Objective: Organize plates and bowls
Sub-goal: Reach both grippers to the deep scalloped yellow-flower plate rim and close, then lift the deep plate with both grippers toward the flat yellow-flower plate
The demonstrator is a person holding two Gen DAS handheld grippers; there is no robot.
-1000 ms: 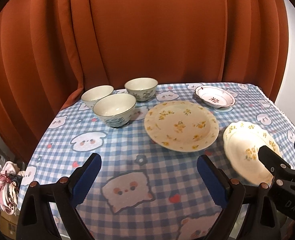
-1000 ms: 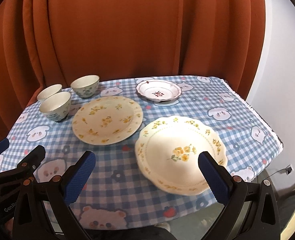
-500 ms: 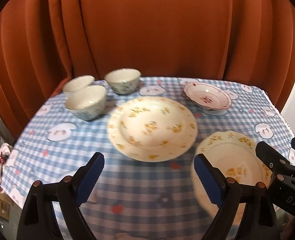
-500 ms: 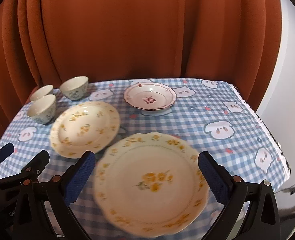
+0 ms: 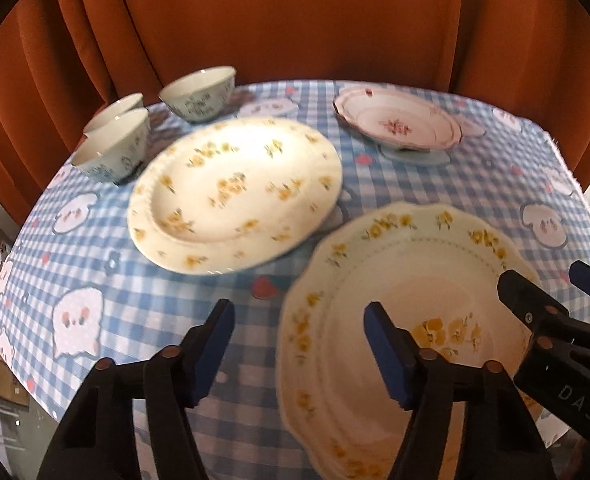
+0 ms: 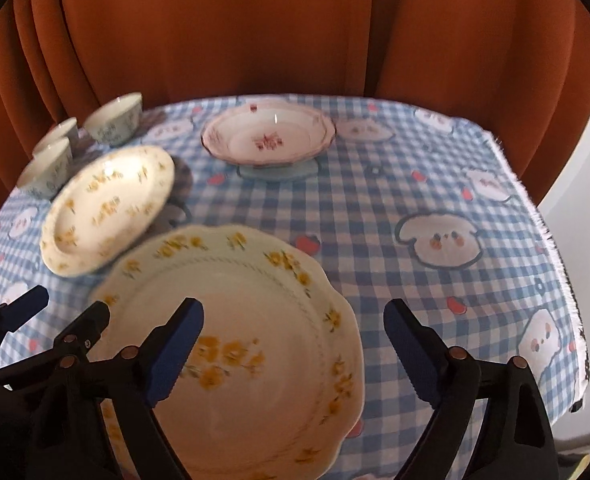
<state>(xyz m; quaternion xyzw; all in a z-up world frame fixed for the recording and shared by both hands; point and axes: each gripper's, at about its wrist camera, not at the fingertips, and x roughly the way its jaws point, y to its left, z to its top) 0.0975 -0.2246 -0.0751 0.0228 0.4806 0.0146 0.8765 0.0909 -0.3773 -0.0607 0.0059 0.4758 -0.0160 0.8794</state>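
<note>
A scalloped cream plate with yellow flowers [image 5: 407, 320] [image 6: 255, 320] lies at the table's near edge. My left gripper [image 5: 299, 344] is open over its left rim. My right gripper [image 6: 295, 340] is open over its right part and shows at the right of the left wrist view [image 5: 551, 292]. A round yellow-flowered plate [image 5: 235, 192] [image 6: 107, 204] lies behind. A pink-flowered dish [image 5: 395, 124] [image 6: 269, 140] sits further back. Three pale blue bowls [image 5: 115, 152] [image 6: 113, 122] stand at the back left.
The table has a blue checked cloth with cartoon animals [image 5: 95, 280] [image 6: 435, 216]. An orange curtain [image 5: 295, 20] hangs close behind it. The cloth's frayed right edge [image 6: 551, 240] meets a white wall.
Both grippers have moved forward and down toward the scalloped plate, which now fills the near view. The left gripper has swung to the right. The dishes have not moved.
</note>
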